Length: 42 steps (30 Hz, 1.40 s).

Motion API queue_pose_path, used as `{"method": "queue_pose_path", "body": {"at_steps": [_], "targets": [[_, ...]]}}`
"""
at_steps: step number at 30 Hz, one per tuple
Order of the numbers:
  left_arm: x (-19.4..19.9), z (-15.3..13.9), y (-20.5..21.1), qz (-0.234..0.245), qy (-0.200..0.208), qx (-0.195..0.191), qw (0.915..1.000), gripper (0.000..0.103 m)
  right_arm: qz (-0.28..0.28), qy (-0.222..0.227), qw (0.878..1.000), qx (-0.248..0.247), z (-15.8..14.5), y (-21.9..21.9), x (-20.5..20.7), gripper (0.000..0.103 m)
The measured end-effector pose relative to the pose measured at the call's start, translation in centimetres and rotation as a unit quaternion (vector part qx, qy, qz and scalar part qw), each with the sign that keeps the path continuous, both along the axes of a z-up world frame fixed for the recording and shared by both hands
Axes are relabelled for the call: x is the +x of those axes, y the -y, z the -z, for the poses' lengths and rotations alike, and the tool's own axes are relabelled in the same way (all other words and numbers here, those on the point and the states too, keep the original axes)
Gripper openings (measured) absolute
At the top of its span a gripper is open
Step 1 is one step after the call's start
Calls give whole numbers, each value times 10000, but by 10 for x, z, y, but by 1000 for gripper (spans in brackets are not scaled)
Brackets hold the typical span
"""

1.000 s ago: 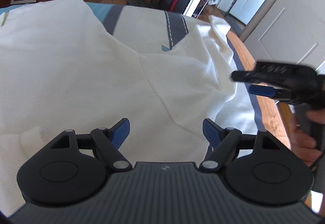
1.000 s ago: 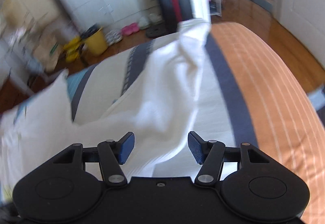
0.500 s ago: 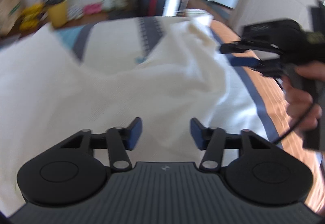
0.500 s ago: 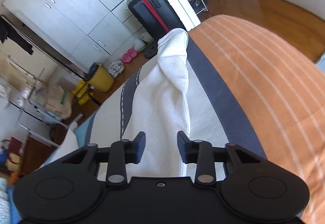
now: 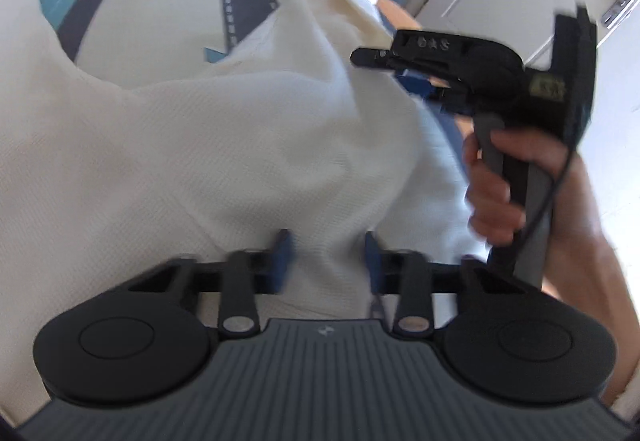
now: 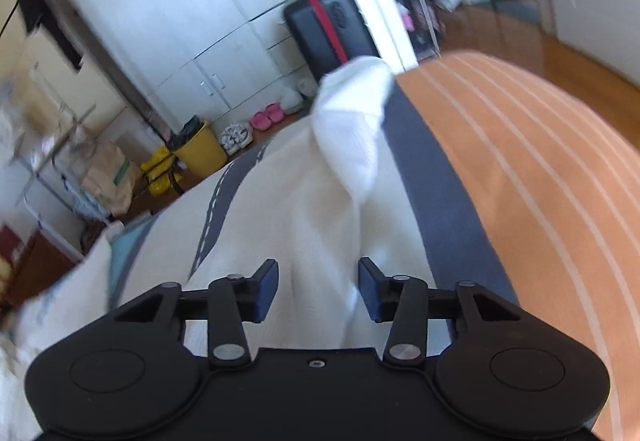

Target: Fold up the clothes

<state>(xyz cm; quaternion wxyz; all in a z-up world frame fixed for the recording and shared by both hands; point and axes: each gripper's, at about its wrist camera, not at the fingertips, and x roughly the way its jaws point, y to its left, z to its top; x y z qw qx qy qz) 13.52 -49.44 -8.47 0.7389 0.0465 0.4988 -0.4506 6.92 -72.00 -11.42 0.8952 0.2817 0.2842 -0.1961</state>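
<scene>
White knit garment (image 5: 208,145) lies rumpled on bed (image 6: 540,169); left tongs (image 5: 326,255) have been closing, apparently pinching a fold; right tongs (image 6: 318,289) straddle cloth, narrowly parted.

A garment (image 5: 168,161) lay spread over the bed (image 6: 540,177), one sleeve (image 6: 352,121) reaching toward the bed's far edge. The left gripper (image 5: 326,261) sat at the garment's near side with a fold of cloth between its fingers; to its right, the right gripper (image 5: 416,75) sat above the cloth — held by a hand (image 5: 504,181). In the right wrist view that gripper (image 6: 318,291) straddled a ridge of the garment running up into the sleeve. Beyond the bed's far edge stood a suitcase (image 6: 328,29), with slippers (image 6: 266,117), shoes (image 6: 236,135) and a bucket (image 6: 200,151) to its left on the floor — all before the cupboards (image 6: 208,41).
</scene>
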Motion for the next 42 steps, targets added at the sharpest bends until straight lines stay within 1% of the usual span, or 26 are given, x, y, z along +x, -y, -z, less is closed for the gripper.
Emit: {"method": "queue_pose_path", "body": {"at_steps": [1, 2, 5, 7, 10, 11, 13, 15, 16, 18, 19, 20, 22, 25, 26, 27, 28, 29, 31, 33, 34, 35, 38, 39, 40, 42], "targets": [[0, 0, 1, 42, 84, 83, 9999, 14, 18, -20, 9997, -240, -1, 3, 8, 14], [1, -1, 0, 103, 110, 87, 9998, 14, 79, -16, 9991, -414, -1, 9, 13, 2], [5, -1, -3, 154, 40, 41, 9999, 13, 811, 364, 9960, 9, -1, 34, 3, 1], [7, 0, -4, 149, -77, 24, 9999, 13, 1276, 196, 9916, -62, -5, 45, -8, 0], [6, -1, -1, 228, -54, 63, 9997, 14, 1325, -125, 9911, 96, -5, 63, -19, 0], [6, -1, 1, 264, -54, 41, 9996, 16, 1376, -56, 9902, 225, -3, 69, -23, 0], [8, -1, 5, 341, -103, -124, 9993, 27, 1578, 116, 9865, 426, -2, 79, -29, 1], [12, 1, 11, 309, -194, -317, 9988, 33, 1684, 301, 9835, 591, -1, 89, -33, 12], [14, 3, 14, 280, -243, -387, 9986, 34, 1528, 383, 9858, 580, -4, 90, -29, 14], [18, 6, 21, 258, -320, -450, 9981, 34, 1035, 273, 9940, 220, -11, 84, -11, 27], [21, 7, 23, 238, -414, -484, 9977, 34, 787, 158, 9968, -49, -14, 79, -1, 48], [26, 9, 23, 163, -616, -539, 9965, 34, 546, 18, 9978, -367, -16, 73, 11, 54], [39, 15, 18, -49, -1122, -685, 9913, 34, -94, -502, 9910, -1238, -19, 61, 36, 54], [47, 21, 11, -259, -1488, -743, 9857, 23, -293, -1253, 9539, -2712, -13, 54, 65, 53], [46, 21, 10, -277, -1485, -725, 9859, 23, -371, -1333, 9485, -2851, -11, 60, 72, 34], [44, 20, 9, -278, -1443, -687, 9868, 23, -474, -1285, 9525, -2721, -13, 69, 75, 12], [42, 19, 8, -288, -1392, -637, 9878, 21, -575, -1170, 9606, -2453, -17, 81, 76, 0], [40, 17, 6, -327, -1302, -550, 9894, 19, -506, -1003, 9673, -2273, -24, 91, 73, 0], [33, 11, 4, -536, -848, -158, 9948, 5, -106, -702, 9750, -2108, -40, 104, 63, 0], [19, -2, 7, -700, 42, 311, 9971, 5, 18, -830, 9768, -1975, -42, 109, 60, 0], [11, -6, 10, -755, 319, 541, 9952, 6, 80, -894, 9775, -1908, -43, 111, 59, 0], [5, -10, 11, -803, 417, 667, 9937, 6, 142, -958, 9781, -1841, -44, 113, 58, 0], [-6, -31, -13, -910, 440, 464, 9938, 23, 210, -738, 9788, -1901, -64, 86, 51, 1], [-10, -41, -27, -942, 478, 331, 9939, 34, 225, -636, 9787, -1938, -72, 75, 48, 1], [-13, -51, -43, -979, 537, 203, 9935, 44, 196, -455, 9802, -1915, -81, 63, 45, 1], [-22, -69, -87, -1127, 752, 26, 9908, 51, 7, 67, 9843, -1761, -103, 34, 39, 1]]}}
